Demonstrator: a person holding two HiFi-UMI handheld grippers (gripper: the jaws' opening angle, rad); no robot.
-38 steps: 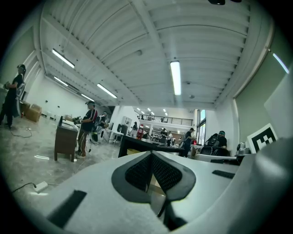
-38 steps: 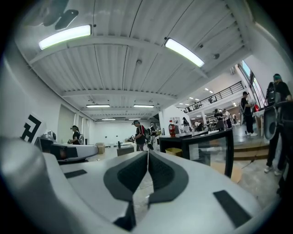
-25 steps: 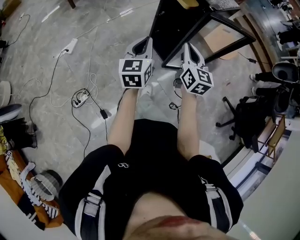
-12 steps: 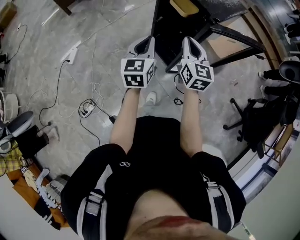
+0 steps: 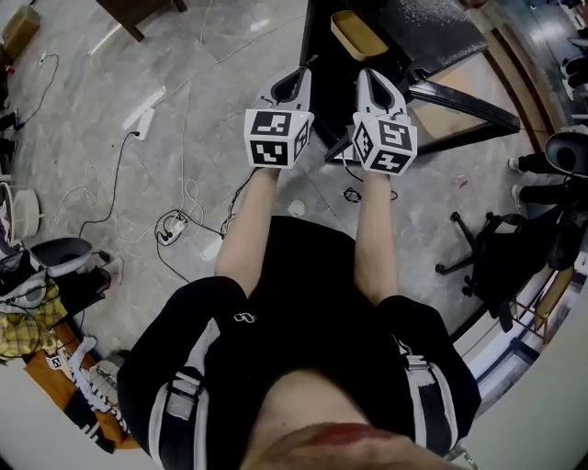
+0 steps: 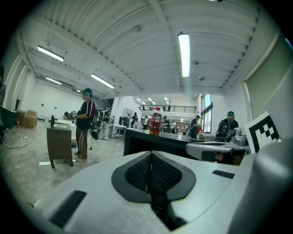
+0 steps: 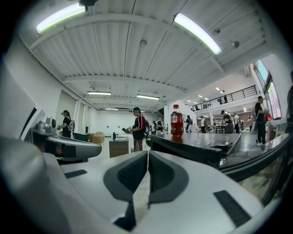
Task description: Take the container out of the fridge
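No fridge shows in any view. My left gripper (image 5: 294, 83) and right gripper (image 5: 373, 83) are held side by side in front of the person's body, above the grey floor. Both point at a black table (image 5: 423, 27). The jaws of each are pressed together with nothing between them, as seen in the left gripper view (image 6: 150, 157) and the right gripper view (image 7: 147, 157). A shallow yellow container (image 5: 358, 35) lies on the table just beyond the right gripper. A red bottle (image 7: 176, 121) stands upright on the tabletop.
Cables and a power strip (image 5: 145, 112) trail over the floor at left. A black office chair (image 5: 510, 257) stands at right. Bags and clutter (image 5: 46, 285) lie at the lower left. A small wooden cabinet (image 6: 59, 141) and several standing people (image 6: 85, 123) are further off.
The black table and yellow container have come further into view and nearer the grippers. Both grippers stay shut and side by side, slightly higher in the picture.
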